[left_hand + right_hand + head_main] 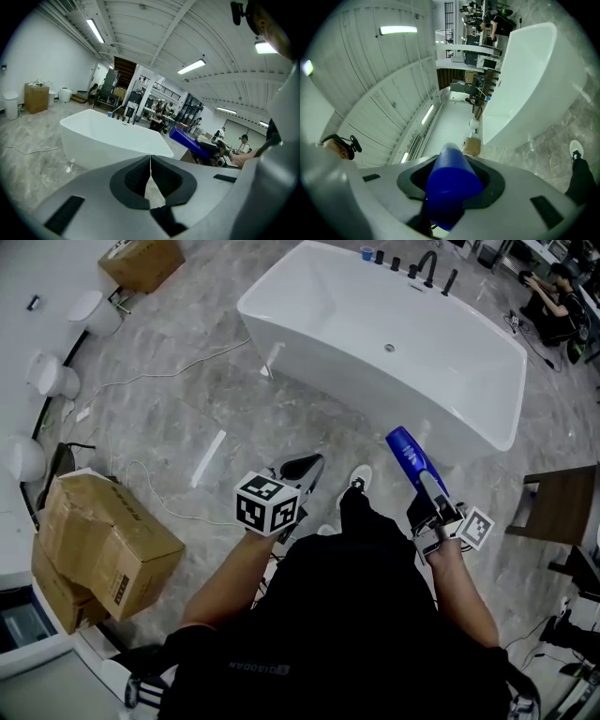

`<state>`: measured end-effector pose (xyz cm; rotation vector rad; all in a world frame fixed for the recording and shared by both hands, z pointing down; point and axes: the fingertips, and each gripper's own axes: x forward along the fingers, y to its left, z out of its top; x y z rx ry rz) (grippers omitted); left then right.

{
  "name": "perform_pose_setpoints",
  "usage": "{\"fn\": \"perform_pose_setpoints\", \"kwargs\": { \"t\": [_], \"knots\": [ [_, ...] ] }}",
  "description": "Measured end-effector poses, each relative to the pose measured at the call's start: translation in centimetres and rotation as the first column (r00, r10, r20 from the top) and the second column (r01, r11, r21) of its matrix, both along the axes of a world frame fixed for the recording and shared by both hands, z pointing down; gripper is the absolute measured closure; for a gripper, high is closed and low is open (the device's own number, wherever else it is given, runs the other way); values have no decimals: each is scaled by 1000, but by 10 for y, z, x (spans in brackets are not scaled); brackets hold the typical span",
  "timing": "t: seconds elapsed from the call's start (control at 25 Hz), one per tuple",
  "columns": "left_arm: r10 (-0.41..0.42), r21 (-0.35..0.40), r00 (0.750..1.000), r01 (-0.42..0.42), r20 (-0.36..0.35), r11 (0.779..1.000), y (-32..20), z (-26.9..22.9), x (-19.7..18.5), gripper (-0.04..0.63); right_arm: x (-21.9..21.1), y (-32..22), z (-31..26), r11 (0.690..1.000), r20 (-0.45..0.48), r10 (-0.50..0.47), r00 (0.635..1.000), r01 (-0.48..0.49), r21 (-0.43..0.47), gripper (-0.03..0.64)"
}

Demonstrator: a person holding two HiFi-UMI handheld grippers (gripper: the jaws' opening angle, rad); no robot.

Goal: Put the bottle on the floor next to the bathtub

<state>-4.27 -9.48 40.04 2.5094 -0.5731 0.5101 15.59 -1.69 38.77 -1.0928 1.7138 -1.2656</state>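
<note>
R gripper (433, 505) holds blue bottle (410, 457), tipped, far end near the white bathtub (356, 390) wall. L gripper (302, 471) is close by, w/ a white shoe (359, 476) btw them, over gray floor (187, 399). Brown boxes (103, 540) at left.

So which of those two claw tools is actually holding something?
The right gripper: its jaws are clamped on the blue bottle, which points toward the bathtub. The left gripper has its jaws pressed together with nothing between them.
</note>
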Motion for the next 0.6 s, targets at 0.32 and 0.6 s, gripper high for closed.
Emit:
{"fn": "perform_pose_setpoints", "kwargs": {
  "t": [0.32,0.6],
  "knots": [
    [-3,-6,998,4,58,1000,-76,11,18,578,19,-88,27,1000,49,-20,999,21,-17,446],
    [-14,-5,995,15,103,1000,-157,6,52,578,40,-173,34,995,44,-87,995,88,-39,446]
  ]
}}
